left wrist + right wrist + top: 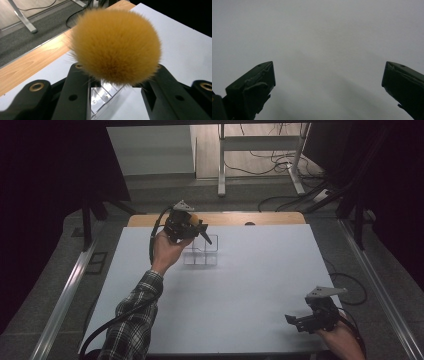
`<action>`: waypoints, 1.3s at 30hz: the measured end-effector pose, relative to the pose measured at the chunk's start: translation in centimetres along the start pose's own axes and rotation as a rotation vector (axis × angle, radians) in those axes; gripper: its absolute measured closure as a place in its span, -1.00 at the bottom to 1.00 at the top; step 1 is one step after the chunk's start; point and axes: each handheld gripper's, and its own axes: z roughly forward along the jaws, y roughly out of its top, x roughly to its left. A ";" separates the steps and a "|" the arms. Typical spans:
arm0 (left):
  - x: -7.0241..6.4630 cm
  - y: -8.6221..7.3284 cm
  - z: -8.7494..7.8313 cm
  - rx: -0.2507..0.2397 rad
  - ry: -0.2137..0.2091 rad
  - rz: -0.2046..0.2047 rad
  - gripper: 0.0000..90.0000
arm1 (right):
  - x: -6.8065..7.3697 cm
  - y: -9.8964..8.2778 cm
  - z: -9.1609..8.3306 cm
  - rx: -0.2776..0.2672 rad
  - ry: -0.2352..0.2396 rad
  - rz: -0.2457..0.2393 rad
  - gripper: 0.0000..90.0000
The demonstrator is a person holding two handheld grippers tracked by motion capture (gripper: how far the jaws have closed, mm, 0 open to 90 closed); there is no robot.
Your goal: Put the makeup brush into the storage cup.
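Claw work first: our left claw [199,231] is raised over the far left part of the white surface [250,285], and its jaws are clamped on a fluffy orange-brown pom-pom ball [116,46]. In the left gripper view the ball swells out above the two black jaws, which press on it low down from either side. Just below and beyond it lies a clear plastic organiser [201,251] with several small compartments, standing on the surface near the far edge; we see part of its glossy dividers between the jaws. In the high view the claw hangs just above the organiser's far left corner; we cannot tell whether they touch. A hand with a plaid sleeve [137,312] carries this claw, and a black cable trails from it toward the near edge.

Our right claw [296,321] sits low at the near right corner of the surface, well apart from the organiser. Its jaws stand wide apart with only bare surface between them.

Beyond the surface runs a wooden strip [235,218], then grey floor with cables.
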 end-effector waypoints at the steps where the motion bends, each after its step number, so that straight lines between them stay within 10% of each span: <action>1: 0.1 0.0 0.2 0.004 0.000 -0.006 0.52 | 0.0 0.0 0.0 -0.001 0.000 0.000 -1.00; 39: 0.1 -1.6 4.3 0.046 -0.007 -0.049 0.52 | 0.1 -0.1 0.1 0.014 0.011 -0.008 -1.00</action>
